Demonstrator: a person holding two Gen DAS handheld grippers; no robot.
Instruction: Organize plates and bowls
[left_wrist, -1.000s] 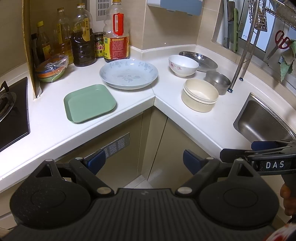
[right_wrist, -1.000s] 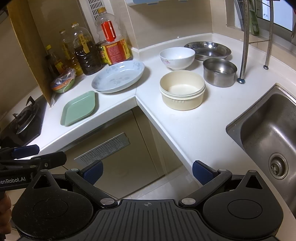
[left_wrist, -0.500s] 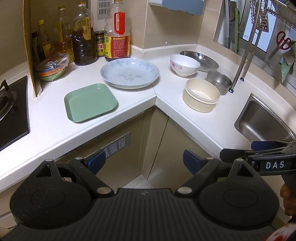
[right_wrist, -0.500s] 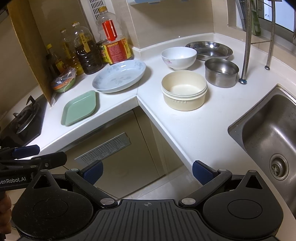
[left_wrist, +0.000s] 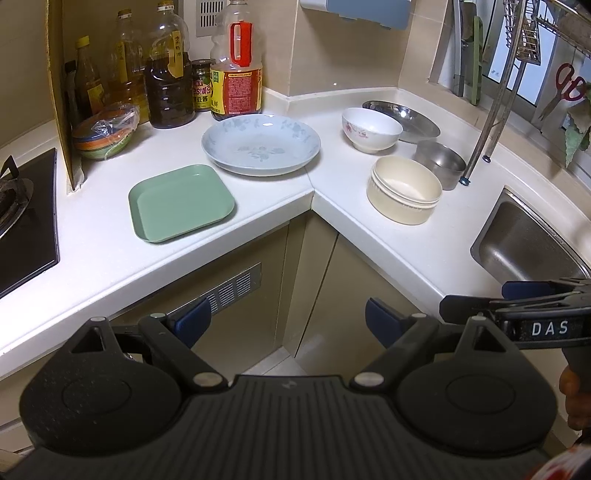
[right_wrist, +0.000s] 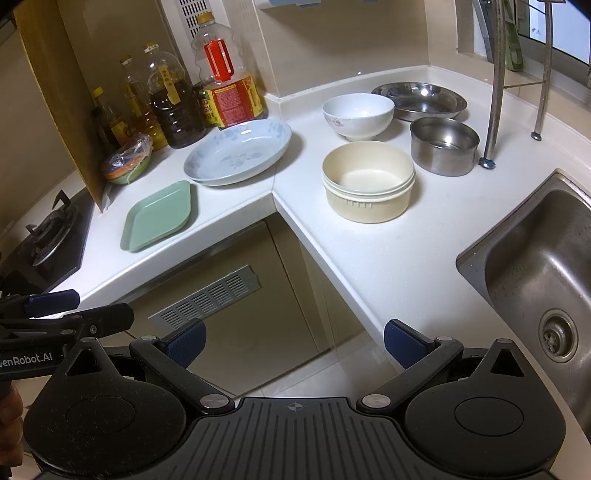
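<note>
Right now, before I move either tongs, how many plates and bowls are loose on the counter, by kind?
Plates: 2, green square plate, blue floral plate
Ceramic or plastic bowls: 2, white bowl, cream bowl
Steel bowls: 2, shallow steel bowl, small steel bowl
Total: 6

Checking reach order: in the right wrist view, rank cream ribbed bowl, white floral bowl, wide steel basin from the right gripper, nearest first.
1. Cream ribbed bowl, nearest the right gripper, by the counter's front edge.
2. White floral bowl, directly behind it.
3. Wide steel basin, farthest, by the back wall.
</note>
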